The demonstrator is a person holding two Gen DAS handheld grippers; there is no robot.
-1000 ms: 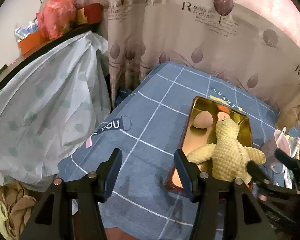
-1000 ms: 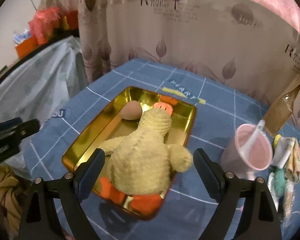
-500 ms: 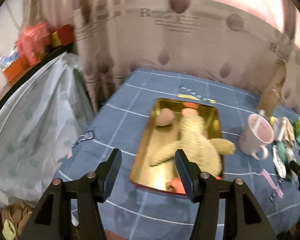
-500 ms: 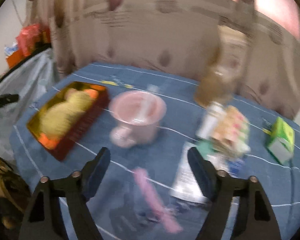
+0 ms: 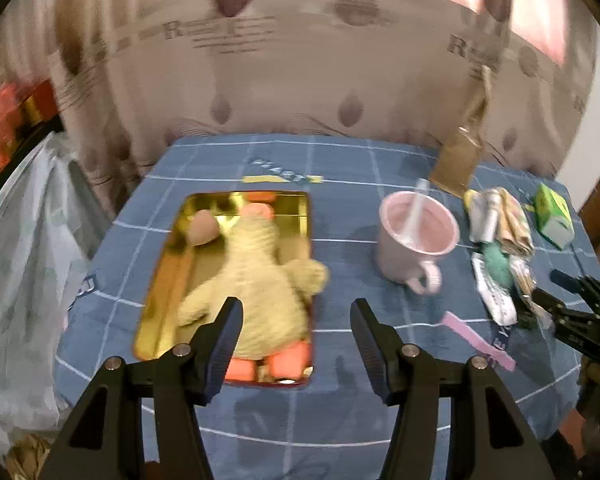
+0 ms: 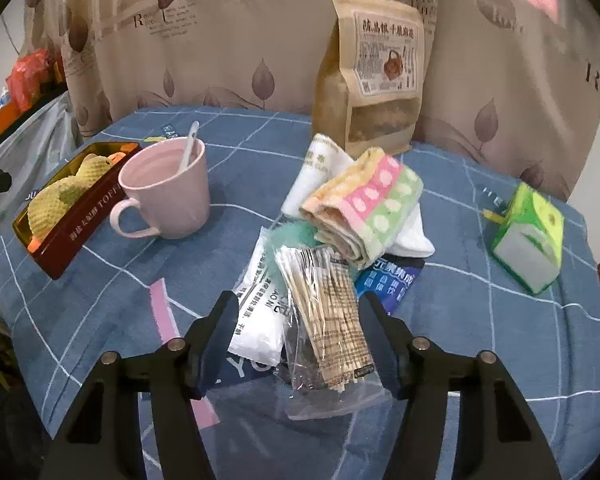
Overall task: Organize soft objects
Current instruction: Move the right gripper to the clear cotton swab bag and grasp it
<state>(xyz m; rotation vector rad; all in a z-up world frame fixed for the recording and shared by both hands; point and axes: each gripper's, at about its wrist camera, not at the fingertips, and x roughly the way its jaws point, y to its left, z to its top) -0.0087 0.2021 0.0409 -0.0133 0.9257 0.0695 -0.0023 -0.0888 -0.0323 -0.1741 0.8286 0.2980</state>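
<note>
A yellow plush duck (image 5: pixel 256 280) lies in the gold tin tray (image 5: pixel 160 280) beside a beige egg-shaped sponge (image 5: pixel 202 228). My left gripper (image 5: pixel 296 320) hovers open over the tray's near right corner, holding nothing. My right gripper (image 6: pixel 299 320) is over the pile at the table's right, its jaws closing. A clear bag of wooden sticks (image 6: pixel 328 304) lies between the fingers, and the pads do not press on it. Just beyond are a folded dotted towel (image 6: pixel 364 208), a white cloth (image 6: pixel 324 168) and a green fluffy piece (image 6: pixel 292 236).
A pink mug (image 6: pixel 168 192) with a spoon stands between the tray (image 6: pixel 80 232) and the pile. A tall kraft pouch (image 6: pixel 374 68) leans on the curtain behind. A green carton (image 6: pixel 532 236) sits at the right. Flat packets and a pink strip (image 5: pixel 480 340) lie on the blue cloth.
My right gripper swung right from over the duck's tray to the pile of packets, and its jaws narrowed. My left gripper moved right, from the bare cloth to the tray's corner.
</note>
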